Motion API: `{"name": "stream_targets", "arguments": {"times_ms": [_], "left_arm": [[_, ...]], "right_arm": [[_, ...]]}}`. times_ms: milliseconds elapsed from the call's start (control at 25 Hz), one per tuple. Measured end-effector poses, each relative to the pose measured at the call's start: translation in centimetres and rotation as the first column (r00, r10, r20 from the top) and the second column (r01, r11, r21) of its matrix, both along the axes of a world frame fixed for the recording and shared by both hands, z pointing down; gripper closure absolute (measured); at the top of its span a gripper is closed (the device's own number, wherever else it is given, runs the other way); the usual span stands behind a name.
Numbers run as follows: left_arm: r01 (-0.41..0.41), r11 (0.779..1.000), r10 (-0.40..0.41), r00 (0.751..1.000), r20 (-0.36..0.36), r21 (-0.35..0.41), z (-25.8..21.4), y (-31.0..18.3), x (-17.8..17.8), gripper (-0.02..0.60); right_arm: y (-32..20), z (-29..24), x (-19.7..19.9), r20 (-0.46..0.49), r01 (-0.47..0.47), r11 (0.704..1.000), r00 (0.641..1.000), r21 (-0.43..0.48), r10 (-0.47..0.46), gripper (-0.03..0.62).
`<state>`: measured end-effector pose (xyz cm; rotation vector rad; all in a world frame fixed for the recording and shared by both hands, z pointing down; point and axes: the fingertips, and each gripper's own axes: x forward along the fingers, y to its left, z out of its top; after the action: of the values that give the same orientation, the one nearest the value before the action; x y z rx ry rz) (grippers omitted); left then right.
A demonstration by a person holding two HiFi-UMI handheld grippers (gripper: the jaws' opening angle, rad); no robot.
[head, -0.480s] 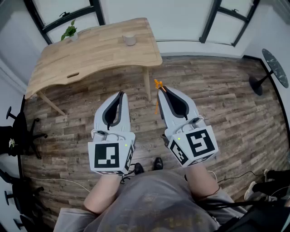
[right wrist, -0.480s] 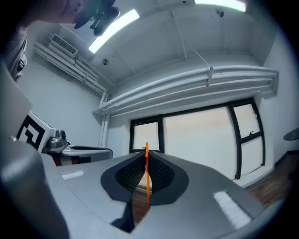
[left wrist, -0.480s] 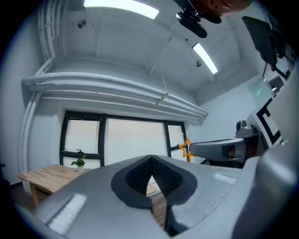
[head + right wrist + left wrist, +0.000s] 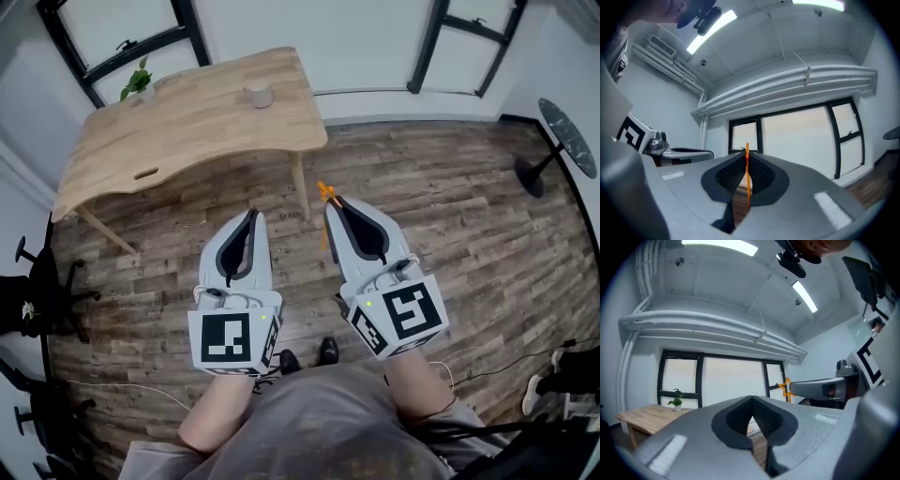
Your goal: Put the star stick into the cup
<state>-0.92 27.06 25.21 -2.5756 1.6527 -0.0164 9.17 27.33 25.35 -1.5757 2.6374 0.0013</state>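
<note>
My right gripper [image 4: 330,201] is shut on the orange star stick [image 4: 324,202], its star end poking out past the jaw tips, over the wooden floor. In the right gripper view the stick [image 4: 747,180] runs as a thin orange line upright between the closed jaws. The left gripper view shows the star [image 4: 786,388] at the tip of the right gripper. My left gripper [image 4: 250,216] is shut with nothing in it, beside the right one. The small beige cup [image 4: 259,93] stands on the wooden table [image 4: 187,122], well ahead of both grippers.
A small potted plant [image 4: 138,82] stands at the table's far left corner. Black office chair bases [image 4: 37,281] are at the left, and a round black stand [image 4: 562,141] at the right. Large windows [image 4: 726,380] line the wall behind the table.
Both grippers have shifted slightly nearer the table in the head view; the stick stays clamped in the right gripper.
</note>
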Motion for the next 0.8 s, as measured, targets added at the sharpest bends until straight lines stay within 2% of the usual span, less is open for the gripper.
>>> {"name": "stream_targets", "arguments": {"times_ms": [480, 800], "left_arm": [[0.054, 0.998, -0.054, 0.999, 0.010, -0.032, 1.3, -2.5, 2.3, 0.581], [0.042, 0.997, -0.041, 0.999, 0.008, -0.072, 3.4, -7.6, 2.1, 0.581]], "right_arm": [[-3.4, 1.0, 2.5, 0.048, 0.061, 0.998, 0.997, -0.012, -0.061, 0.551], [-9.1, 2.5, 1.6, 0.050, 0.073, 0.996, 0.996, -0.041, -0.071, 0.551]]}}
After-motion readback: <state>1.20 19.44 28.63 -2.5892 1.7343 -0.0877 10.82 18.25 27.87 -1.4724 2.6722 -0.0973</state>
